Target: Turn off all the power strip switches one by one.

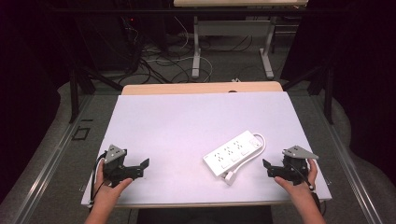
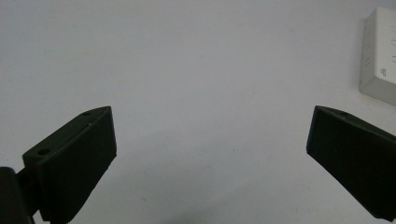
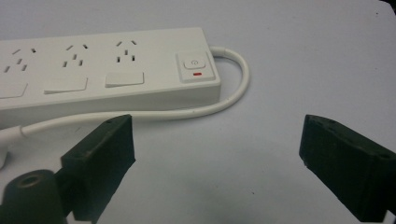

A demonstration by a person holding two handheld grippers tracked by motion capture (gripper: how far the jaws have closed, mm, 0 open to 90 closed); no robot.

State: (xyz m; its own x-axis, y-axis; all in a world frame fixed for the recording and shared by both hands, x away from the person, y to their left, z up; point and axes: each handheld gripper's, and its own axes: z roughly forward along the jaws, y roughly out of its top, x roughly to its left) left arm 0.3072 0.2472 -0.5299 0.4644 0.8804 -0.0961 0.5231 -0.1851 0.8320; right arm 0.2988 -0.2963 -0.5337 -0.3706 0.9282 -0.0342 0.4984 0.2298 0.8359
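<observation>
White tabletop fills the middle of the high view, w/ grey floor, tangled cables and another table's legs beyond its far edge. On the tabletop, right of centre and toward the near edge, lies a white power strip, set diagonally: switch end points to the far-right, other end to the near edge. Its white cord leaves the switch end, loops round and runs back along the strip's near-right side to a white plug lying at the strip's near end. Right gripper view shows three sockets on the strip, each w/ a rocker below it, plus a main switch w/ a small red mark at the end; the cord curves out beside that switch and lies on the tabletop between the strip and the jaws. Right gripper sits near the near-right corner, held in the person's right hand, aimed at the strip and just beside it, not touching; jaws stand wide apart w/ nothing between them. Left gripper sits near the near-left corner in the left hand, well apart from the strip, aimed across the tabletop toward it; jaws also wide apart and empty, w/ a corner of the strip at the upper right of the left gripper view.
</observation>
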